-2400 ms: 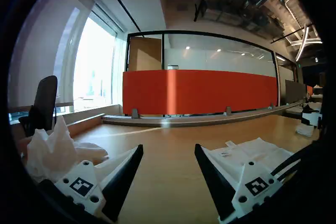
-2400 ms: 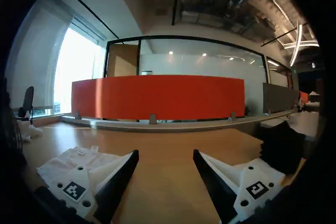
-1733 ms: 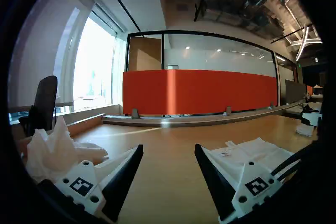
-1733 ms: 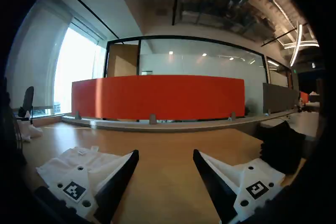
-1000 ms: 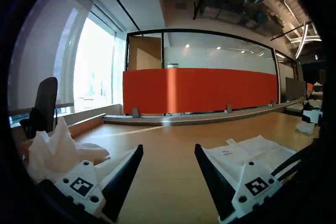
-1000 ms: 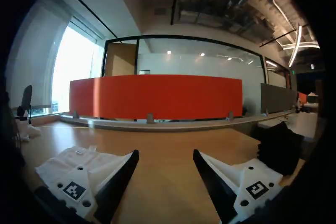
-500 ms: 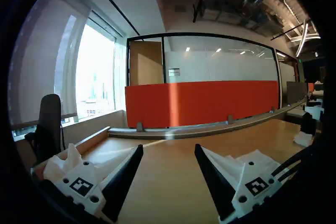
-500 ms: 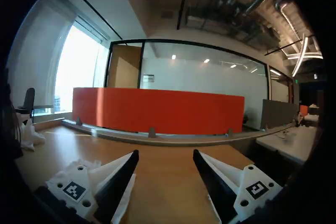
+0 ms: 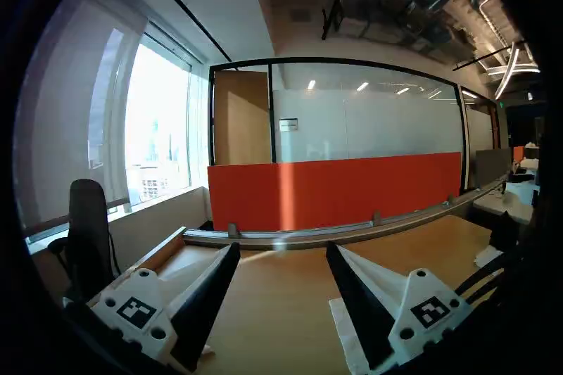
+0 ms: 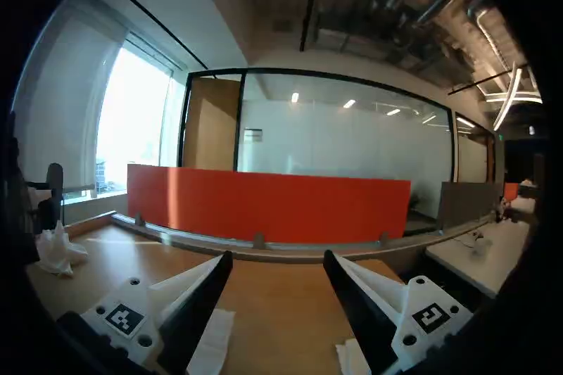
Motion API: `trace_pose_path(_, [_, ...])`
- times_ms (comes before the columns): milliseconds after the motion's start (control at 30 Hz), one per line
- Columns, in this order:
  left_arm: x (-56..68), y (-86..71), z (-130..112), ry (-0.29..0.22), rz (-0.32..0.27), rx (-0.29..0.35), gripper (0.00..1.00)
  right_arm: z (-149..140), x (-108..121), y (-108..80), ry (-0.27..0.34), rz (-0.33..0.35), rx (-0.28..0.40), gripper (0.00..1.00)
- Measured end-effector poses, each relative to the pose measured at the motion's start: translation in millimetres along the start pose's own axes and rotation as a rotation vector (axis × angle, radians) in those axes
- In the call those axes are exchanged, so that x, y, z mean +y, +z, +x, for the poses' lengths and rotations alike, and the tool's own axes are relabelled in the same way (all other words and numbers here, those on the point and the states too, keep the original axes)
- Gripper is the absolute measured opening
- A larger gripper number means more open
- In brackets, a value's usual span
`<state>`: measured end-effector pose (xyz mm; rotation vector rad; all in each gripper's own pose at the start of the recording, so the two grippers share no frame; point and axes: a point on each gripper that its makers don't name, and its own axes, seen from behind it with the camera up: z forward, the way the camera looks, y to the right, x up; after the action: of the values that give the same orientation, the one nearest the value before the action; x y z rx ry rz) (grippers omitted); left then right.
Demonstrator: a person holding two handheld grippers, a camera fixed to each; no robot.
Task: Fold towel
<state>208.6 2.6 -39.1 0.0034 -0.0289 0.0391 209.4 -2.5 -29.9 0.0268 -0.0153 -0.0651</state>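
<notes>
Now | step: I'm approaching the towel (image 10: 211, 340) – it lies flat on the desk (image 9: 281, 304), toward its near edge, just below both grippers | left gripper (image 9: 281, 248) wide open, empty – right gripper (image 10: 278, 255) likewise | next, I judge: dip, pinch two corners.

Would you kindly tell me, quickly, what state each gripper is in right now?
Left gripper: open, jaws apart, holding nothing.
Right gripper: open, jaws apart, holding nothing.
</notes>
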Motion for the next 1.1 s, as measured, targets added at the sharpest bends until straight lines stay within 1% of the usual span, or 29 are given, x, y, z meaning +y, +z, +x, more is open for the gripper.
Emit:
trace_pose_path(167, [-3.9,-3.1,8.8,0.005,0.002,-0.013,0.90,14.5,3.3,-2.9,-0.006,-0.004,-0.003,1.00])
trace_pose_path(367, [-5.3,-3.4,13.1,-0.006,0.002,-0.014,0.90,20.1,5.3,-5.3,0.012,-0.011,-0.006,1.00])
trace_pose_path(867, [-0.1,-7.4,13.8,-0.002,0.006,-0.016,0.90,13.4,9.4,-4.8,0.021,-0.010,-0.019,1.00])
trace_pose_path(1100, [6.7,-7.1,0.1,0.015,-0.008,-0.045,0.90,1.2,6.2,-3.1,0.003,0.015,-0.045,1.00])
